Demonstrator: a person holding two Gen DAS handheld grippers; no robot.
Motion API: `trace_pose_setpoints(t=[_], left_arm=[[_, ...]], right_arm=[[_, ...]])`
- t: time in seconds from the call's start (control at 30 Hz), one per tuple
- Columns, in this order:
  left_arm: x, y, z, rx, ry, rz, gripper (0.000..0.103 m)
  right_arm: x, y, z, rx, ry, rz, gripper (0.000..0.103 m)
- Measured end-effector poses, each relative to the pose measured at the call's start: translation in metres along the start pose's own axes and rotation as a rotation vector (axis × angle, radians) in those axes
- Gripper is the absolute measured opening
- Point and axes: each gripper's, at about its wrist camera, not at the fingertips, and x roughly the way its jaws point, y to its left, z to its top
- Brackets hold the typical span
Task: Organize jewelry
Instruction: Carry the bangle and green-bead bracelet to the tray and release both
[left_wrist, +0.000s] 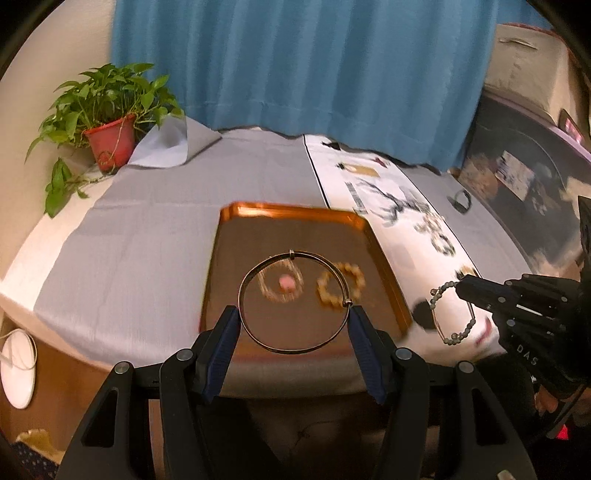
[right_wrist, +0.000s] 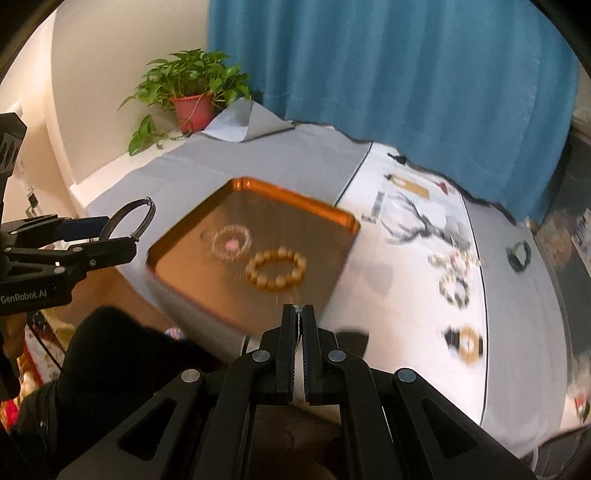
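Note:
My left gripper (left_wrist: 293, 317) is shut on a thin metal bangle (left_wrist: 291, 253), its blue pads pressing the ring's two sides. It hovers over the near end of an orange tray (left_wrist: 288, 207). In the tray lie a pale bead bracelet with a pink bead (left_wrist: 282, 284) and a wooden bead bracelet (left_wrist: 341, 286). At the right, my right gripper (left_wrist: 460, 288) is shut on a grey beaded bracelet (left_wrist: 433, 301) that hangs from its tip. In the right wrist view the right gripper (right_wrist: 299, 310) stands closed near the tray (right_wrist: 295, 199); the left gripper (right_wrist: 110, 234) holds the bangle (right_wrist: 144, 206) at the left.
A white printed mat (right_wrist: 406, 295) to the right of the tray carries several more pieces of jewelry, among them a black band (right_wrist: 519, 254). A potted plant (left_wrist: 110, 140) stands at the table's far left corner before a blue curtain (left_wrist: 295, 74). A person's dark-clothed leg (right_wrist: 110, 362) is below the table edge.

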Motion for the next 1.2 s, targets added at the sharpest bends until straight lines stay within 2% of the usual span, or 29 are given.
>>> trace_pose_setpoints(t=[0.3,0.6,0.63,0.7,0.73,0.77,0.8,0.83,0.87,1.0,1.2], left_arm=[[0.074,0.02,0.046,-0.018,0.025,-0.002,0.056],[0.134,0.025,0.061,-0.013,0.072,0.014,0.057],[0.138,0.025,0.062,-0.013,0.075,0.025,0.058],[0.142,0.026,0.063,-0.009,0.079,0.047,0.075],[0.143,0.026,0.062,-0.009,0.084,0.073,0.092],[0.142,0.027,0.06,-0.011,0.082,0.107,0.098],[0.14,0.028,0.058,-0.014,0.078,0.126,0.098],[0.138,0.029,0.055,-0.016,0.08,0.136,0.098],[0.135,0.029,0.05,-0.018,0.094,0.139,0.098],[0.114,0.028,0.024,-0.029,0.143,0.13,0.098],[0.06,0.002,-0.036,-0.023,0.188,0.107,0.098]], right_arm=[[0.077,-0.013,0.054,0.034,-0.006,0.004,0.004],[0.132,-0.019,0.071,0.041,0.02,0.008,0.004],[0.136,-0.02,0.07,0.044,0.026,0.015,0.004],[0.143,-0.021,0.068,0.047,0.048,0.016,0.007],[0.146,-0.022,0.066,0.05,0.071,0.003,0.015],[0.147,-0.022,0.063,0.053,0.086,-0.007,0.033],[0.146,-0.023,0.059,0.063,0.103,-0.017,0.046],[0.143,-0.024,0.055,0.07,0.105,-0.024,0.066],[0.139,-0.025,0.051,0.075,0.098,-0.028,0.07],[0.11,-0.02,0.024,0.066,0.117,-0.036,0.072],[0.055,-0.004,-0.028,0.061,0.143,-0.034,0.075]])
